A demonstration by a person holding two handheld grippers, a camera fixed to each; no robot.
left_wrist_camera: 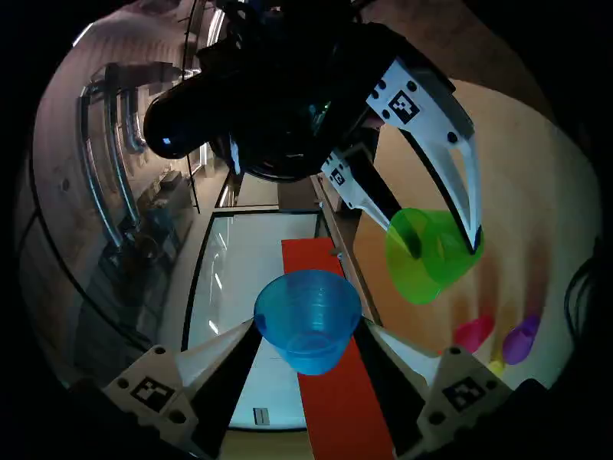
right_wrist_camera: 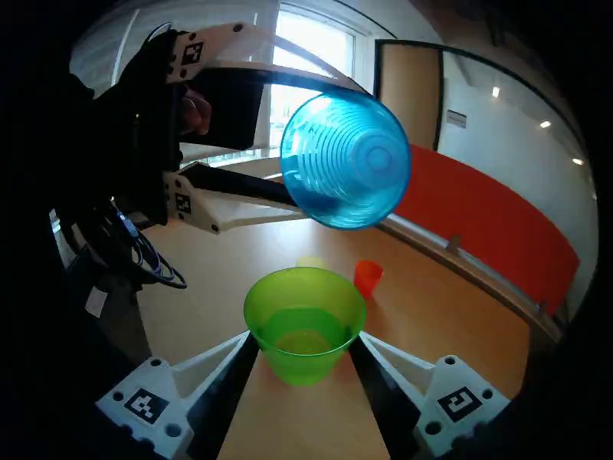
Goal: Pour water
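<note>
My left gripper [left_wrist_camera: 308, 326] is shut on a blue ribbed plastic cup [left_wrist_camera: 306, 318], held between both fingers. In the right gripper view that blue cup [right_wrist_camera: 345, 161] hangs tipped on its side above the green one, base towards the camera, with the left gripper [right_wrist_camera: 329, 146] and a hand behind it. My right gripper [right_wrist_camera: 305, 337] is shut on a green plastic cup [right_wrist_camera: 305, 330], upright over the wooden table [right_wrist_camera: 429, 322], with a little water in it. The left gripper view shows the green cup [left_wrist_camera: 429, 253] to the upper right in the right gripper [left_wrist_camera: 437, 238].
Small cups stand on the table: orange [right_wrist_camera: 368, 276] and yellow [right_wrist_camera: 310, 263] behind the green cup, seen as pink [left_wrist_camera: 473, 332], purple [left_wrist_camera: 521, 339] and yellow [left_wrist_camera: 496, 366] from the other side. A red panel [right_wrist_camera: 490, 215] runs along the table's far edge. Black cables [right_wrist_camera: 145, 261] hang at left.
</note>
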